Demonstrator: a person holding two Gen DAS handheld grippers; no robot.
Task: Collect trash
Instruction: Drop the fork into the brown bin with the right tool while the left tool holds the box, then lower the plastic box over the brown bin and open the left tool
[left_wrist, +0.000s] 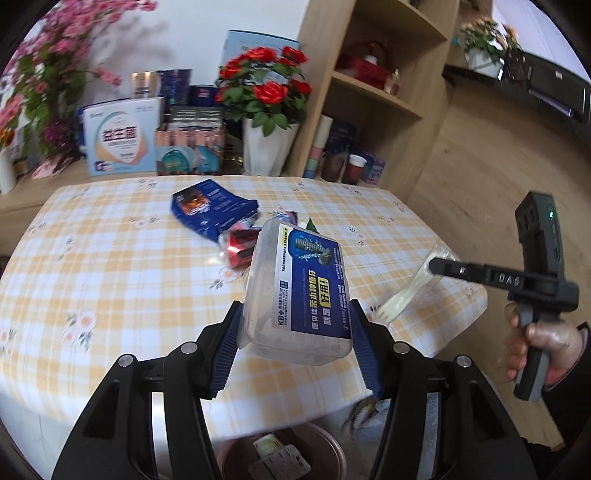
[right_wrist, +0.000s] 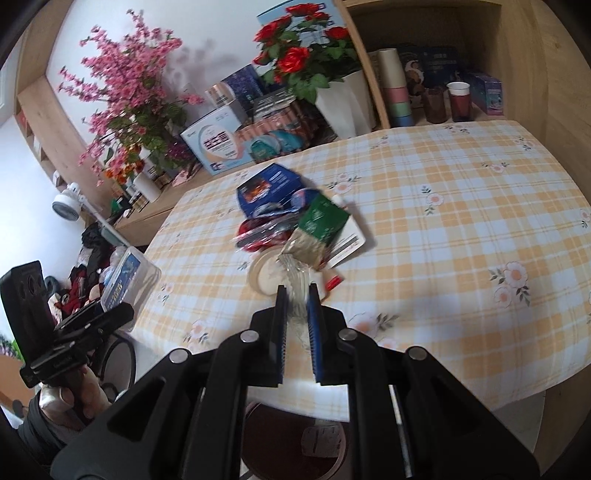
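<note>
In the left wrist view the left gripper (left_wrist: 295, 325) fills the lower middle of the frame, its blue ribbed fingers (left_wrist: 225, 347) clamped on both sides of a clear plastic box (left_wrist: 295, 288) with a blue printed label. The box is lifted off the surface (left_wrist: 110, 277), tilted, with its far end toward the centre of the frame. At the bottom middle of this view, below the surface's edge, sits a brown trash bin (left_wrist: 321, 443) with some paper scraps inside.

At the right of the same view a hand (left_wrist: 543, 350) grips the handle of the right gripper (left_wrist: 434, 264), whose fingers are pressed together on a thin clear plastic wrapper (left_wrist: 410, 291) that hangs down over the right edge of the surface.

In the right wrist view that wrapper (right_wrist: 295, 295) runs up between the nearly closed blue fingers (right_wrist: 316, 332) in the centre of the frame. Beyond it, in the middle of the checked surface (right_wrist: 461, 221), lies the remaining pile: a blue carton (right_wrist: 269, 188), a red crushed wrapper (right_wrist: 258, 232), a green packet (right_wrist: 325, 218) on a white card, and a round tape roll (right_wrist: 264, 277) nearest the fingers. The bin (right_wrist: 295, 435) shows dark at the bottom centre. At the left edge of this view the left gripper (right_wrist: 110, 310) holds the labelled box (right_wrist: 129, 280) out past the surface's left edge.

Along the top of both views stand a white pot of red roses (left_wrist: 269, 92), pink blossom sprays (right_wrist: 136, 92), and boxes against the wall.
</note>
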